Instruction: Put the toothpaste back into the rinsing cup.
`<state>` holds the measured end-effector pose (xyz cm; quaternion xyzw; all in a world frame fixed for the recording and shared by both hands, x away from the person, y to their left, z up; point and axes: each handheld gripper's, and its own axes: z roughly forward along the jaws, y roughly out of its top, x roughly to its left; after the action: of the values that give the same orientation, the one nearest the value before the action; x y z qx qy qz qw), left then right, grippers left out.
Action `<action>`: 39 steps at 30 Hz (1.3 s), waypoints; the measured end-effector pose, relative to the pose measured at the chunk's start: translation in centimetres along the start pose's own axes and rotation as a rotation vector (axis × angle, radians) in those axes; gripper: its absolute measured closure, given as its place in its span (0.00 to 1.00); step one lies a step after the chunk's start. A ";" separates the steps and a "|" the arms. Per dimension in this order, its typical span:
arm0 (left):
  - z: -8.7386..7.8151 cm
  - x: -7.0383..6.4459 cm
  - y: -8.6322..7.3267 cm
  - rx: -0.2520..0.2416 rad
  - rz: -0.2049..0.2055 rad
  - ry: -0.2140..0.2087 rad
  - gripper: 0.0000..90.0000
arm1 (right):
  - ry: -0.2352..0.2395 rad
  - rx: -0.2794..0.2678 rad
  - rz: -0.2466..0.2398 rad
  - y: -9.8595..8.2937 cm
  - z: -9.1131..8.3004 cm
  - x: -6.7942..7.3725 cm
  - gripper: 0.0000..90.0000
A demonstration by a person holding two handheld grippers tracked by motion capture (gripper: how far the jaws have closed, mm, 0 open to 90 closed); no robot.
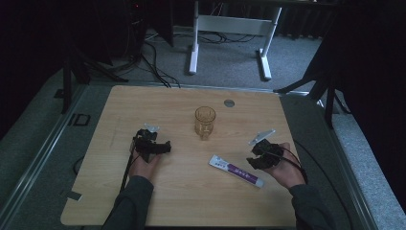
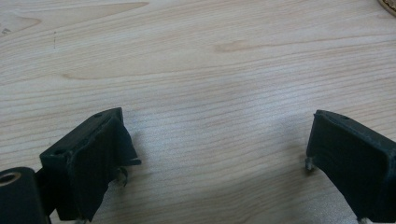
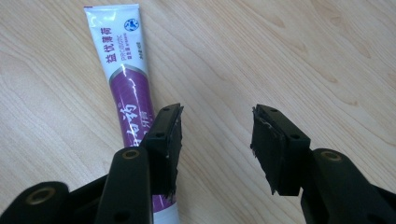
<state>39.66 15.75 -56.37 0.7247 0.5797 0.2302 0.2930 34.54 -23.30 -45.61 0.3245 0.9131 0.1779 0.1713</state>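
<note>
A white and purple toothpaste tube (image 1: 236,170) lies flat on the wooden table (image 1: 191,201), front right of centre. My right gripper (image 1: 261,154) hovers just right of the tube, open. In the right gripper view the tube (image 3: 122,79) runs under the left jaw, and bare wood shows between the jaws of the gripper (image 3: 215,135). An amber drinking glass (image 1: 205,121) stands upright mid-table. My left gripper (image 1: 154,145) rests left of the glass, open, its jaws wide apart over bare wood in the left gripper view (image 2: 217,140).
A small grey round disc (image 1: 229,103) sits in the tabletop behind the glass. A white desk frame (image 1: 230,33) stands on the floor beyond the table. Dark stands and cables flank the far corners.
</note>
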 end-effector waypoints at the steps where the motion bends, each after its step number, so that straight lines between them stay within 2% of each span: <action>1: 0.0 0.0 0.0 0.000 0.000 0.000 0.05 | 0.001 0.001 0.000 0.0 0.0 0.0 0.58; 21: 0.0 0.0 0.0 0.000 -0.001 0.001 0.05 | 0.017 0.056 -0.067 1.2 0.1 0.7 0.58; 39: 0.0 0.0 0.0 0.001 0.000 0.001 0.05 | 0.038 0.092 -0.102 2.1 0.3 1.1 0.58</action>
<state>39.68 15.74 -56.37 0.7246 0.5800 0.2303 0.2926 34.93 -21.01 -45.19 0.2818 0.9387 0.1327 0.1476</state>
